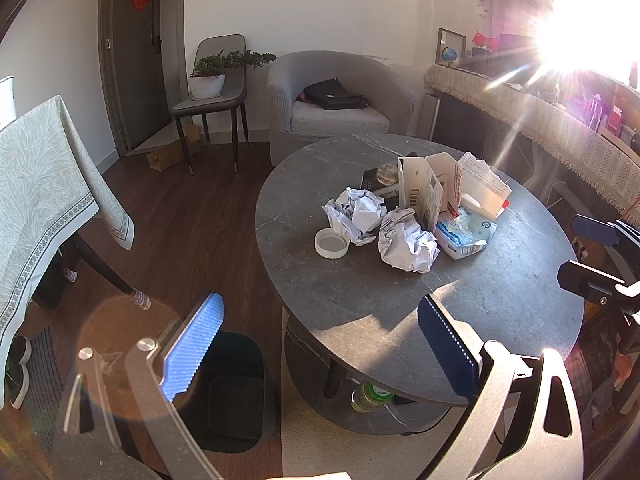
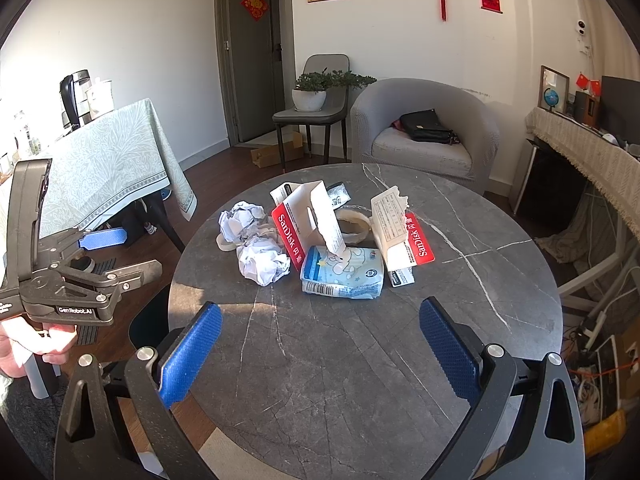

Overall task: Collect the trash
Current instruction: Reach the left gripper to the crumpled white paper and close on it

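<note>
Left wrist view: my left gripper [image 1: 320, 344] is spread wide and holds nothing, its blue pads [image 1: 192, 346] straddling the near rim of the round grey table [image 1: 500, 300]; the trash lies well ahead of the claw at the table's centre, namely two crumpled paper balls [image 1: 406, 240], a white lid [image 1: 331, 243] just left of them, torn card packaging [image 1: 424, 188] standing behind, and a blue wipes packet [image 1: 466, 232] to the right; a dark waste bin [image 1: 236, 392] stands on the floor below the left finger, beside the table. Right wrist view: my right gripper [image 2: 320, 348] is likewise released and empty, over bare tabletop; the wipes packet [image 2: 344, 272] lies nearest, straight ahead, with the paper balls [image 2: 260, 256] to its left and the red-and-white packaging [image 2: 308, 220] upright behind; the left gripper [image 2: 100, 256] appears at the left edge, a hand [image 2: 36, 344] on its grip.
</note>
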